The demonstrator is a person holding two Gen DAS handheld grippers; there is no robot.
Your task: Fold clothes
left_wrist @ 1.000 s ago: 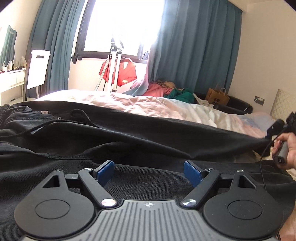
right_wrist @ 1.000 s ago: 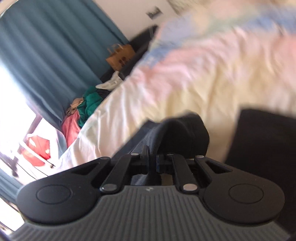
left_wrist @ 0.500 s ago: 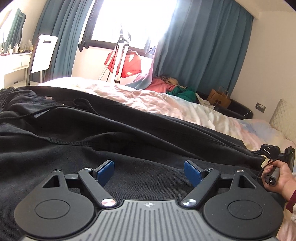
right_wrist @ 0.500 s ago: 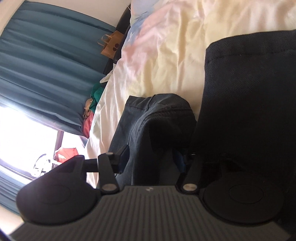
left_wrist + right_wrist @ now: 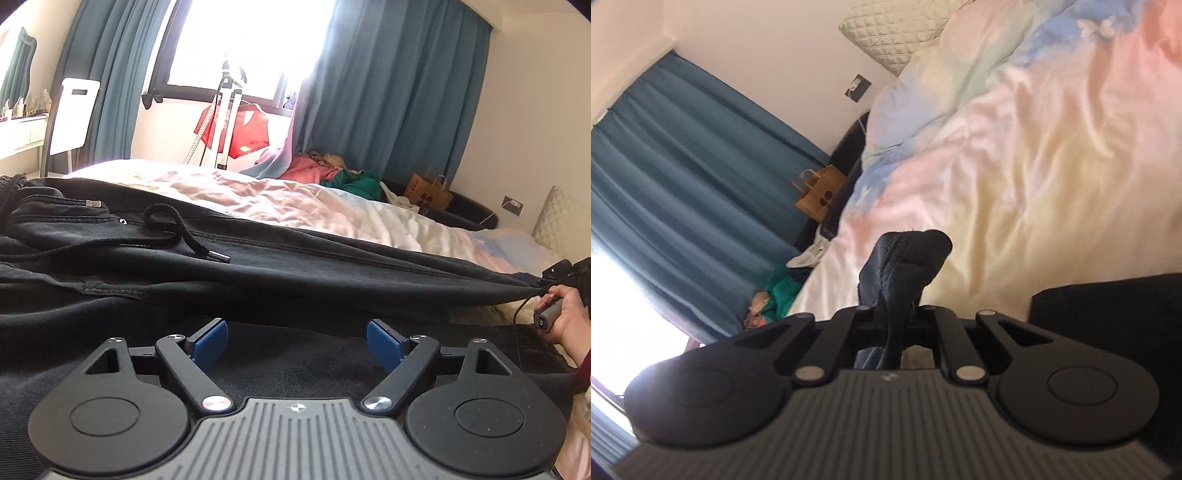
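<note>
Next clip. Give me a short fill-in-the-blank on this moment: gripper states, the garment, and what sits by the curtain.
1. The left gripper, hovering over the black trousers, has its jaws ____.
2. The right gripper is shut on a bunch of ____ fabric.
3. The trousers lie on a ____ with pastel bedding.
4. The bag by the blue curtain is made of brown ____.

Missing words: open; black; bed; paper

Black trousers (image 5: 258, 266) lie spread across the pastel-sheeted bed (image 5: 295, 206).
</note>
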